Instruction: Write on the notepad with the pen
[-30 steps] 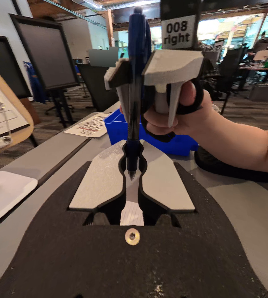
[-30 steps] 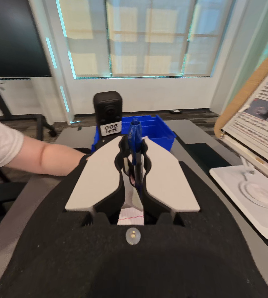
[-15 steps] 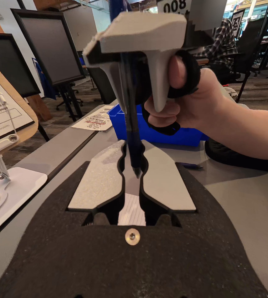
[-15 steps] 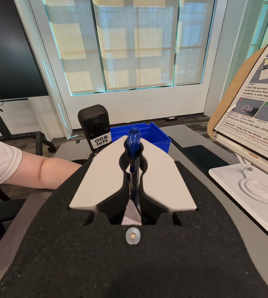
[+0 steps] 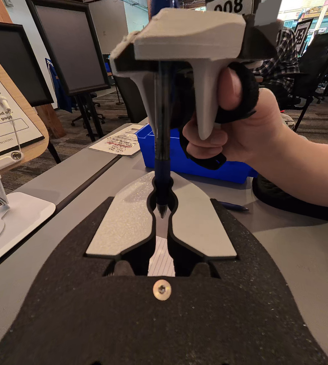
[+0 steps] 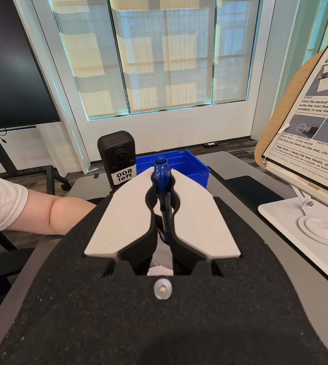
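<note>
My right gripper (image 6: pixel 162 173) is shut on a blue pen (image 6: pixel 162 189) and holds it upright, clicker end up. In the left wrist view the right gripper (image 5: pixel 159 59) hangs close above, and the pen (image 5: pixel 161 138) runs straight down from it. Its blue grip and tip sit in the notch between my left gripper's (image 5: pixel 162 177) fingers, which are closed to about pen width around it. The lined notepad (image 5: pixel 161 256) lies under the left gripper and shows through the finger gap. It also shows under the right gripper (image 6: pixel 160 271).
A blue bin (image 5: pixel 198 166) stands behind on the grey table. A second pen (image 5: pixel 234 207) lies beside a black mat (image 5: pixel 277 199). An instruction board on a white stand (image 5: pixel 11 217) is at the left, shown at the right in the right wrist view (image 6: pixel 297 227). One gripper's finger ends stand about 10 centimetres off the other's.
The right gripper has come closer to the left one and sits higher in its view. The pen went from upright to tilted and back to upright; its tip stays in the left notch.
</note>
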`<state>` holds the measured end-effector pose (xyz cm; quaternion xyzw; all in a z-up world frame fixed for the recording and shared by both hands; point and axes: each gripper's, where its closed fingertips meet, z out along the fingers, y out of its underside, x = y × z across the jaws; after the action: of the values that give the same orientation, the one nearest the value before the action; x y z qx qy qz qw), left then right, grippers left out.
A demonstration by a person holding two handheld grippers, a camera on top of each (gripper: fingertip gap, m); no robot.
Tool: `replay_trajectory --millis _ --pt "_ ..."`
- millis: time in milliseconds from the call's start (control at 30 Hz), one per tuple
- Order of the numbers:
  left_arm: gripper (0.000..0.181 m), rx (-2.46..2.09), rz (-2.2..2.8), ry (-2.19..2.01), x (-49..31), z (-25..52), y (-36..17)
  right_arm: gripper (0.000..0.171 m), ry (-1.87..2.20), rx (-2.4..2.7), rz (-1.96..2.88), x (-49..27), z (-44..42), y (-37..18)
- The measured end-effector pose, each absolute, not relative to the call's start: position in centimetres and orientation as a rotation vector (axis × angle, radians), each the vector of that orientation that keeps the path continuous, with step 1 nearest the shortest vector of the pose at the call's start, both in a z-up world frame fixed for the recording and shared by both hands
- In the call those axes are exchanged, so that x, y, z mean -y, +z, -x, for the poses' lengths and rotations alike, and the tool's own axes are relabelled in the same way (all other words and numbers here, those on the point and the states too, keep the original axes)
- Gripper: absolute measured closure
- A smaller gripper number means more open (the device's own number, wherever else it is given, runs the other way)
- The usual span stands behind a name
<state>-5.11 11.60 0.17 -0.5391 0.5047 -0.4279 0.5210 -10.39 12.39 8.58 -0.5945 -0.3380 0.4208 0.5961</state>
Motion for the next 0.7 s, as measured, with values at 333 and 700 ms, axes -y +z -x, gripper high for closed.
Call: replay_trajectory --millis 333,700 --pt "0.174 -1.256 1.296 -1.07 -10.81 4.79 -0.13 0.164 0.964 0.805 1.343 -12.36 9.62 8.62" --pt "0.174 -1.27 1.303 -1.08 -10.55 4.56 -0.47 0.165 1.07 0.765 1.346 -12.49 9.64 8.51"
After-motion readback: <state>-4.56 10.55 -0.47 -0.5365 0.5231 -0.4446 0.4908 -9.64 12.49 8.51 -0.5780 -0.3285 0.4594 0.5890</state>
